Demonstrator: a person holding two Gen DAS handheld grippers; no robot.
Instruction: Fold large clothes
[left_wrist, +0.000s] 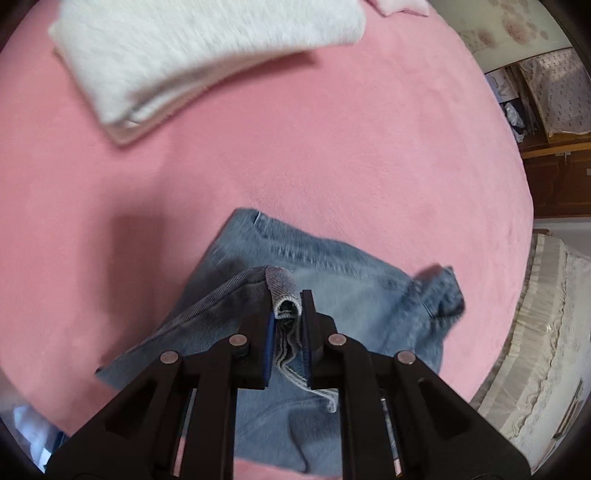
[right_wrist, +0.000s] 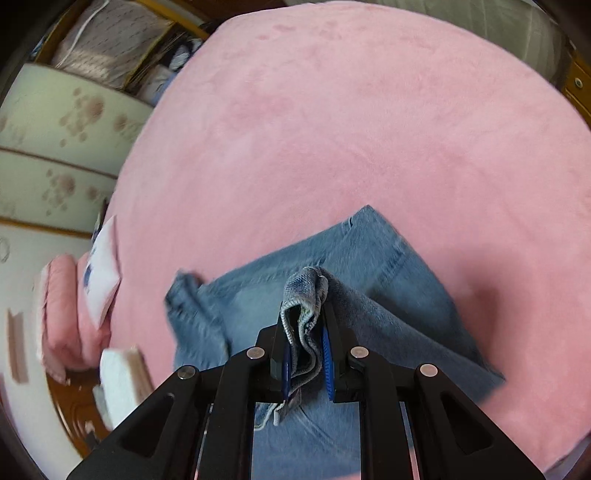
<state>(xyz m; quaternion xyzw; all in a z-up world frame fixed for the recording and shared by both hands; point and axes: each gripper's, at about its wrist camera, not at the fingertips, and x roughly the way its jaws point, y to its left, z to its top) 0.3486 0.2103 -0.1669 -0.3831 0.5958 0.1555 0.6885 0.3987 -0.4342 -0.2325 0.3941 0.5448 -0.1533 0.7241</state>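
A pair of light blue jeans lies partly folded on the pink bed cover. My left gripper is shut on a bunched edge of the jeans and holds it above the layer below. In the right wrist view the same jeans spread out under my right gripper, which is shut on another bunched denim edge. A loose denim end lies to the left of it on the pink cover.
A folded white fluffy garment lies at the back of the bed. The bed's right edge has cream frilled bedding. To the left are a floral wall panel, pink and white folded items and a wooden floor.
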